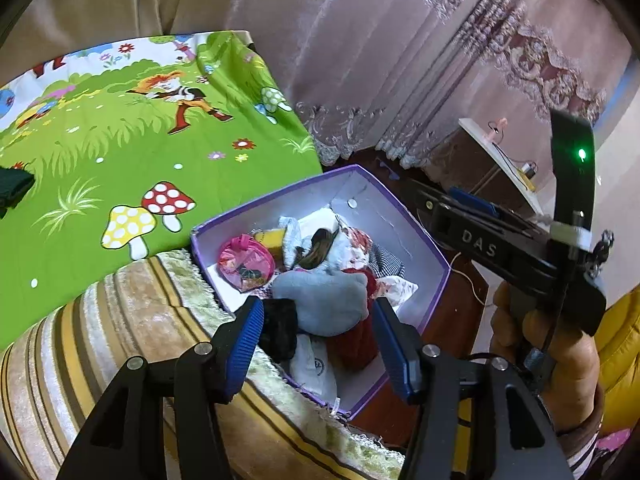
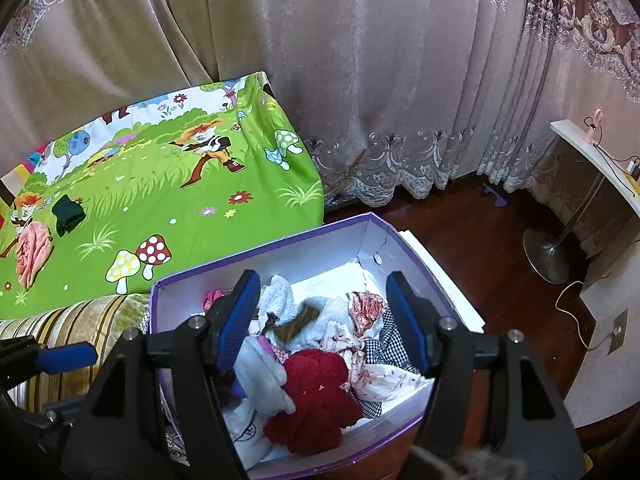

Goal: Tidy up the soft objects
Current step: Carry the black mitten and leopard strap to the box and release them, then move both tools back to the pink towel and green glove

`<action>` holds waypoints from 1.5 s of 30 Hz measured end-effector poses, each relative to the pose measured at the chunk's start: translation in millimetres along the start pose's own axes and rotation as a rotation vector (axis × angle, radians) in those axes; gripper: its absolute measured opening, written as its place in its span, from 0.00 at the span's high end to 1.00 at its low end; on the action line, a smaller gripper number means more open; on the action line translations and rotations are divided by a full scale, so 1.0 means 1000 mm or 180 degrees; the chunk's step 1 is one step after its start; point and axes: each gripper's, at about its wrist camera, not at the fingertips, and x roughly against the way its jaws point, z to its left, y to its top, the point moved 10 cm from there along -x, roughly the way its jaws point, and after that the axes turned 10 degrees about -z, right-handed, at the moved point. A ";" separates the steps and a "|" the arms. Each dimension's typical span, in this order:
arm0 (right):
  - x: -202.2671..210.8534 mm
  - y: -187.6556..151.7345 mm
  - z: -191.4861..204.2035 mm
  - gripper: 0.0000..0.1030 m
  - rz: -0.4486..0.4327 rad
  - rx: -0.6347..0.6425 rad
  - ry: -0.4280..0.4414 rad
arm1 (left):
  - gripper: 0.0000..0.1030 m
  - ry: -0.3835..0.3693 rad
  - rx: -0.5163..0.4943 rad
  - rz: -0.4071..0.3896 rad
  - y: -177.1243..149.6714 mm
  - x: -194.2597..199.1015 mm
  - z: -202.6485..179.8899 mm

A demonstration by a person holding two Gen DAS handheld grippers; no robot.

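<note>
A purple box [image 1: 424, 236] [image 2: 328, 248] with a white inside stands on the floor beside the bed, filled with soft things: a grey-blue plush [image 1: 324, 300], a pink round pouch [image 1: 246, 262], a dark red fuzzy piece [image 2: 316, 392], floral and checked cloths [image 2: 384, 352]. My left gripper [image 1: 318, 344] is open and empty above the box's near end. My right gripper [image 2: 324, 320] is open and empty over the box. On the green cartoon bedsheet [image 2: 168, 208] lie a dark green cloth [image 2: 68, 210] and a pink plush [image 2: 32, 252].
A striped fringed blanket [image 1: 132, 332] covers the bed edge next to the box. Long curtains [image 2: 360, 80] hang behind. A stand with a round base [image 2: 548, 256], a white shelf [image 2: 592, 152] and cables are on the wooden floor at right.
</note>
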 end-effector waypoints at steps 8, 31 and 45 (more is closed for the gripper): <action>0.002 0.002 0.019 0.33 0.0002 0.0015 0.0159 | 0.44 0.0240 0.0252 -0.0177 0.016 0.019 0.048; -0.008 0.014 0.146 0.32 0.0105 0.0484 0.0790 | 0.44 0.1366 0.1073 -0.0530 0.028 0.119 0.282; -0.033 0.032 0.233 0.32 0.0153 0.0779 0.1201 | 0.39 0.1782 0.1680 -0.0466 0.016 0.144 0.401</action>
